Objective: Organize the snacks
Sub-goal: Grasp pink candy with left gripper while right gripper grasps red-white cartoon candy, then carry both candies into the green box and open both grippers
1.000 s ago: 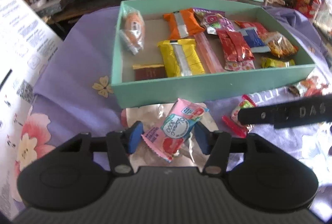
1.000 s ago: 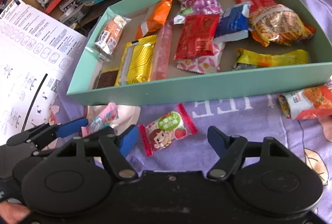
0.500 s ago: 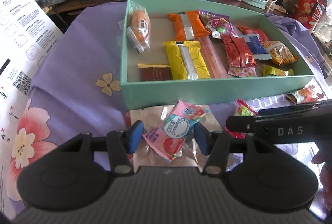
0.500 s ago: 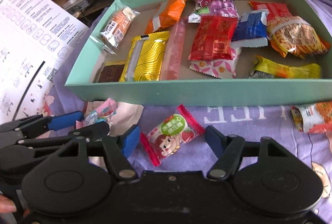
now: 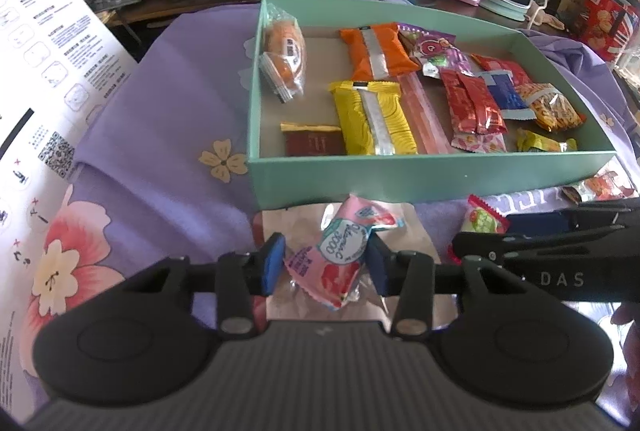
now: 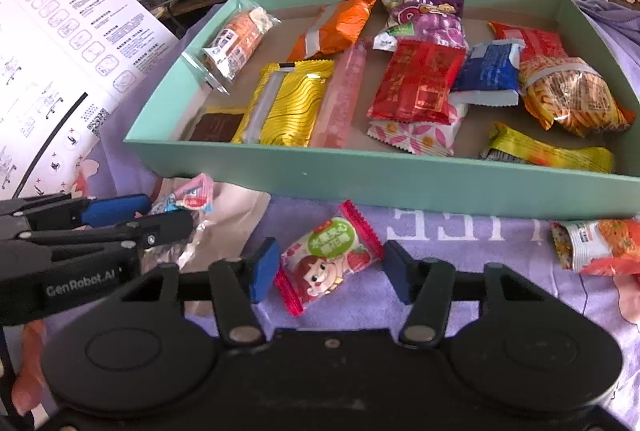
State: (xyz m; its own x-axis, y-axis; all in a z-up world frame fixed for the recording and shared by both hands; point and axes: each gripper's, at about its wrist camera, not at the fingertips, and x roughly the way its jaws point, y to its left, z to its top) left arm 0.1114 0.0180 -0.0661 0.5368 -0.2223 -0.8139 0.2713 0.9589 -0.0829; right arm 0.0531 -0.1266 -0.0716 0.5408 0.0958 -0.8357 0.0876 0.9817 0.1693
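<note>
Both grippers' fingers (image 5: 275, 263) closing further on candies (image 6: 329, 263).

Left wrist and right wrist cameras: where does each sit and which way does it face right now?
Left wrist: on the left gripper, looking down and forward at a pink candy between its closing jaws, the green box beyond; the right gripper shows at right.
Right wrist: on the right gripper, looking down and forward at a strawberry candy between its closing jaws; the left gripper shows at left.
Shared: box, both candies, purple cloth, each other's gripper.
</note>
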